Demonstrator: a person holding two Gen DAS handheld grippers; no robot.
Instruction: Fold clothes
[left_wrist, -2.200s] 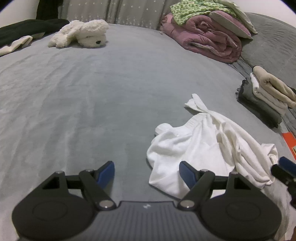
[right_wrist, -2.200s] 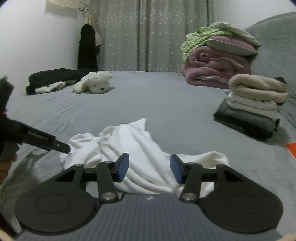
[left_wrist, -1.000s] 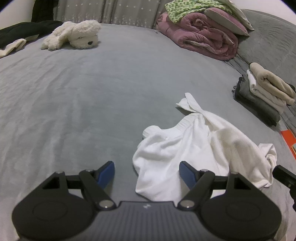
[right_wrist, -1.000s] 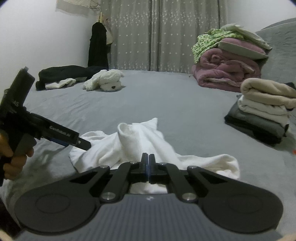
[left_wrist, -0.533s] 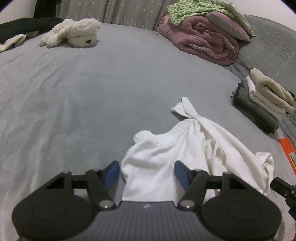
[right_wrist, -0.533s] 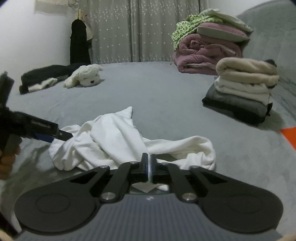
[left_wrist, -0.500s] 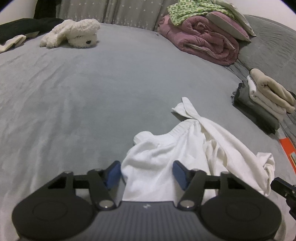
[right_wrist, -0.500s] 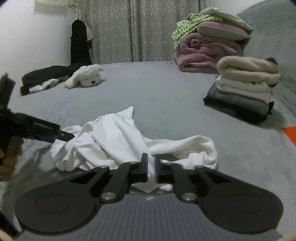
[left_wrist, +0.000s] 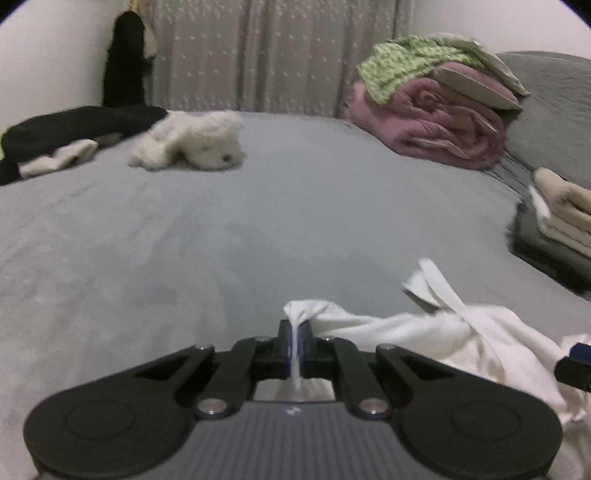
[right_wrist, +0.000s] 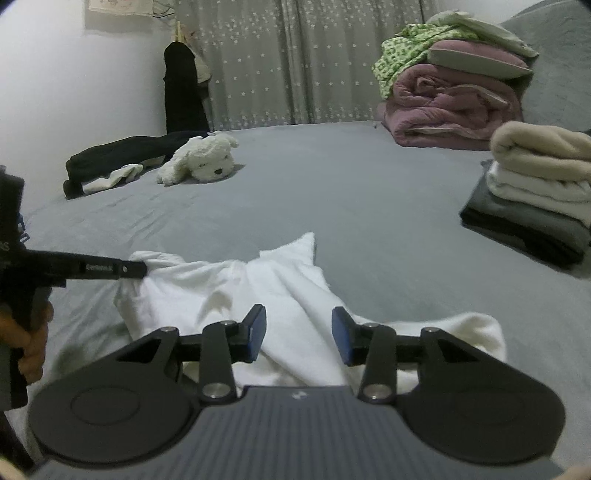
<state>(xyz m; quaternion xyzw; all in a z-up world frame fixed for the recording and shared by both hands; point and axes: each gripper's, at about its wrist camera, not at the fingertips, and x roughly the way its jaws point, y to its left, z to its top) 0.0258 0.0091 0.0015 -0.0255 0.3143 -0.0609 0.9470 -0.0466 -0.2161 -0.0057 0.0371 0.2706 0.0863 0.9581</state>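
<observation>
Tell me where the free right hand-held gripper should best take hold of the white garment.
Probably the loose bunched edge of the white garment at its right end, approached low from the near side. The left hand-held gripper already pinches the opposite corner, and the right hand-held gripper, its jaws opening, grips nothing yet.

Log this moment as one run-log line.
stage: grasping | left tool: shut on white garment edge | right tool: jaws opening, nothing pinched | garment: crumpled on bed

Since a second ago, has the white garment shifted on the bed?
Yes. The white garment, pinched at one edge by the left gripper, now lies stretched out lower and flatter, its tip still pointing towards the folded clothes stack.
</observation>
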